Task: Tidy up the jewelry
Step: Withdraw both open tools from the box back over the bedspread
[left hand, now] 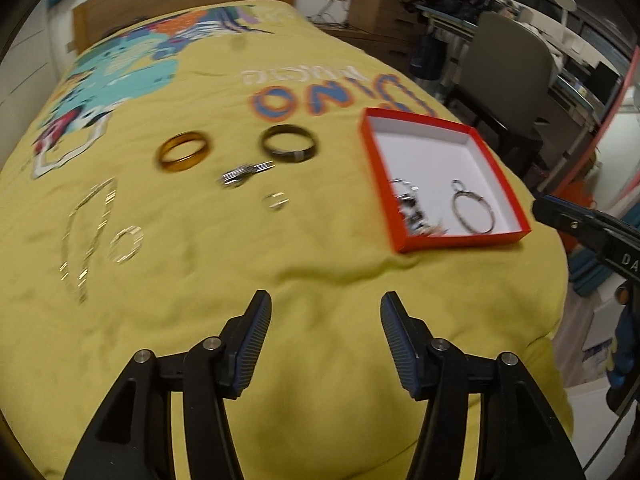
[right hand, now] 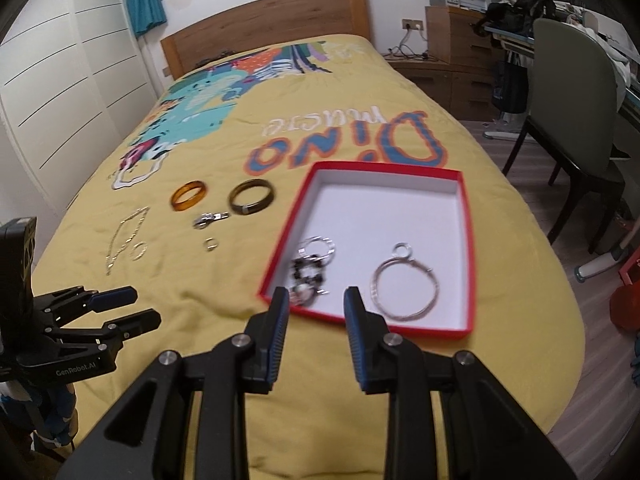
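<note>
A red box [left hand: 502,240] [right hand: 468,248] with a white inside lies on the yellow bedspread. In it are a thin silver bracelet [left hand: 472,208] [right hand: 404,284] and a beaded charm piece [left hand: 410,208] [right hand: 310,272]. On the spread left of the box lie an amber bangle [left hand: 184,154] [right hand: 189,195], a dark bangle [left hand: 289,148] [right hand: 252,196], a silver clip [left hand: 246,174] [right hand: 210,218], a small ring [left hand: 275,201] [right hand: 211,244], a gold chain [left hand: 86,236] [right hand: 122,238] and a gold hoop [left hand: 126,244] [right hand: 139,251]. My left gripper [left hand: 326,308] [right hand: 132,306] is open and empty, short of the jewelry. My right gripper [right hand: 316,300] is open and empty at the box's near edge.
The bed's wooden headboard [right hand: 268,24] is at the far end. A grey chair [right hand: 568,92] and a desk stand to the right of the bed, with wooden drawers [right hand: 452,36] behind. White wardrobe doors [right hand: 68,80] are on the left.
</note>
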{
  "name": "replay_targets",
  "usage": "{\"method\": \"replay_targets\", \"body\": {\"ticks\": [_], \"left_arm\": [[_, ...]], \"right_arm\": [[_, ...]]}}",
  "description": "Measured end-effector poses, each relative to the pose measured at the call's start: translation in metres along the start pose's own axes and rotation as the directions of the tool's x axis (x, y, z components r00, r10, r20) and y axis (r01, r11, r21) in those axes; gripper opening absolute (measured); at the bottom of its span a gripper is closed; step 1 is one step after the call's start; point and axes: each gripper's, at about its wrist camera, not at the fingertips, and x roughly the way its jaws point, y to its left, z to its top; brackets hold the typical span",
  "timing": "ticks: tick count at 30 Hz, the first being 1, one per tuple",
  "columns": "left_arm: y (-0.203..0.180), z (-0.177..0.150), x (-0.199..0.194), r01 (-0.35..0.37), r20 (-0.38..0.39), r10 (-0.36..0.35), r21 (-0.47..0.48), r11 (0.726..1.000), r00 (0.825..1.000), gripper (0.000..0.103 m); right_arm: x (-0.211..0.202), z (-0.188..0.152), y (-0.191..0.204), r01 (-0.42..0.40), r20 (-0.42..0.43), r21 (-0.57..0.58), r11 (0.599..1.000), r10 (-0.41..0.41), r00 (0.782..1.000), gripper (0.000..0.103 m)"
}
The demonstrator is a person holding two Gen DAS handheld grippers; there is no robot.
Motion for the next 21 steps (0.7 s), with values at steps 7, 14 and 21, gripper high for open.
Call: {"method": "replay_targets", "body": {"ticks": [7,14,21], "left_arm": [[0.04,-0.035,-0.04,-0.065,0.045,0.068,-0.068,0.996,0.997,0.058],[0.074,-0.061,-0.068,-0.109,0.075,0.12,-0.133,0.985,0.99,0.06],[0.1,-0.078,-0.071,-0.17,0.066,0.185,-0.179,0.969,0.981,0.06]], "right_arm": [[-0.02,-0.01,0.038,-0.031,0.017,-0.025,0.999,0.031,0.999,0.027],[-0.03,-0.018,0.079,-0.06,0.02,-0.083,0.995,0.062,0.998,0.027],[-0.009,-0.024,0.106,-0.109,-0.025,-0.113,0.988,0.106,0.994,0.027]]}}
